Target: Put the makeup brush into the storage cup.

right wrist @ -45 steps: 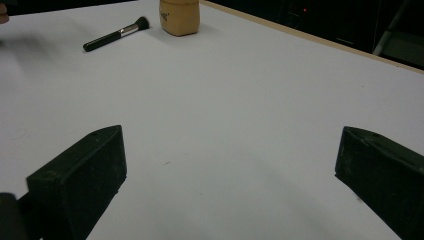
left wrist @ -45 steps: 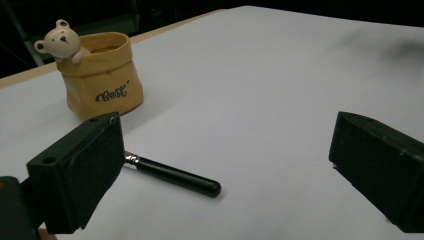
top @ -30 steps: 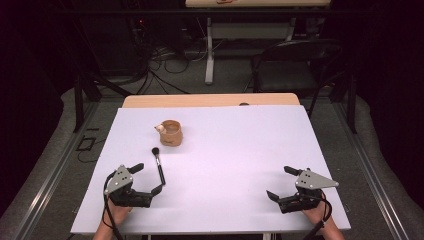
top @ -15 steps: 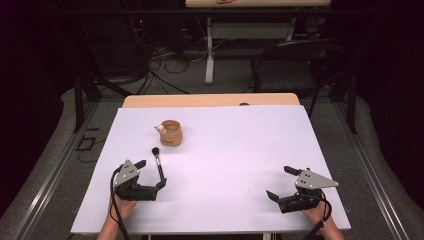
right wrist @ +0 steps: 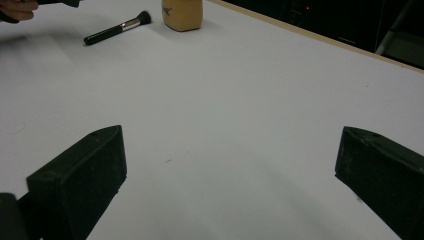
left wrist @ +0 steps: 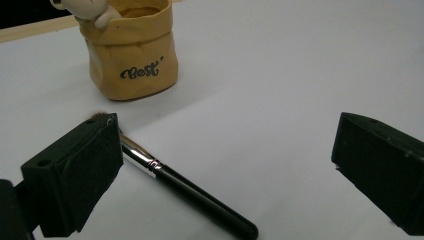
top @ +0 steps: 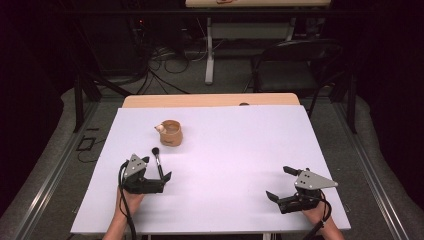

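Brush (top: 158,162) lies flat on the white table (top: 235,150), bristle end toward the tan pot (top: 171,132), handle pointing back at the person, a short way in front of the pot and not touching it. Left gripper (top: 161,179) has crept forward and right over the last second and now straddles the handle: in the left gripper view the brush (left wrist: 185,189) runs past the left jaw, jaws wide apart, nothing clamped. Right gripper (top: 280,185) hasn't moved, parked near the right front corner, jaws also spread, holding nothing. Reads as the approach being nearly done; likely next is closing on the handle, then dropping the brush into the pot (left wrist: 131,52).
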Available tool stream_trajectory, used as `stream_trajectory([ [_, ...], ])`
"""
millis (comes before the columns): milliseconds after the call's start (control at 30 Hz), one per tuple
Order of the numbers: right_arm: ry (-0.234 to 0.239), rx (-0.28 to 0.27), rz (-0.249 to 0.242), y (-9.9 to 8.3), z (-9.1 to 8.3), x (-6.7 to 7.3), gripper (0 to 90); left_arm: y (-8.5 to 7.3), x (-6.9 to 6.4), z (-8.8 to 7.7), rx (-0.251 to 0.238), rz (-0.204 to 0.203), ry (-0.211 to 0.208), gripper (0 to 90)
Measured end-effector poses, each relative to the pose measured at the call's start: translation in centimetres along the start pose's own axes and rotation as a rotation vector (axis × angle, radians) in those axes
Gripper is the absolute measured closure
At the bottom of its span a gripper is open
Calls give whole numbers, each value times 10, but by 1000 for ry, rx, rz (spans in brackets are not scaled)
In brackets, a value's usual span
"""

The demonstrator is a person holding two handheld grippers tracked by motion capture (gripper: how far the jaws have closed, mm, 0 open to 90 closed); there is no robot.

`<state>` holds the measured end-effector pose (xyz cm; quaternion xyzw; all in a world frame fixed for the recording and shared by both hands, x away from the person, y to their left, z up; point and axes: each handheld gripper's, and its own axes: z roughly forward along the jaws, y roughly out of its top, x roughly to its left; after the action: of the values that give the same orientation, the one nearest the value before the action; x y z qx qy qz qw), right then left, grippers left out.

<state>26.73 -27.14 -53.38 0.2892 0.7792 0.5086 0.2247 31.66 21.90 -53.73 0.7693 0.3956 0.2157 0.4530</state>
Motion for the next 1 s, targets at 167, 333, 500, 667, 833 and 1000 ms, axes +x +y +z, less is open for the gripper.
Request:
stream_trajectory([
  [167,3,-4,1,0,-1,0,0,2,-1,3,12,-21,32,8],
  [333,2,-4,-3,0,-1,0,0,4,-2,6,20,-29,49,8],
  [500,-1,0,-8,0,-1,1,0,6,-4,10,47,-44,86,10],
  [667,-1,3,-10,0,0,2,0,6,-3,9,65,-68,128,11],
  [833,6,-6,-13,0,-1,3,0,5,-4,12,92,-94,147,13],
  [1000,10,-11,-15,0,-3,3,0,6,-9,20,132,-109,167,15],
])
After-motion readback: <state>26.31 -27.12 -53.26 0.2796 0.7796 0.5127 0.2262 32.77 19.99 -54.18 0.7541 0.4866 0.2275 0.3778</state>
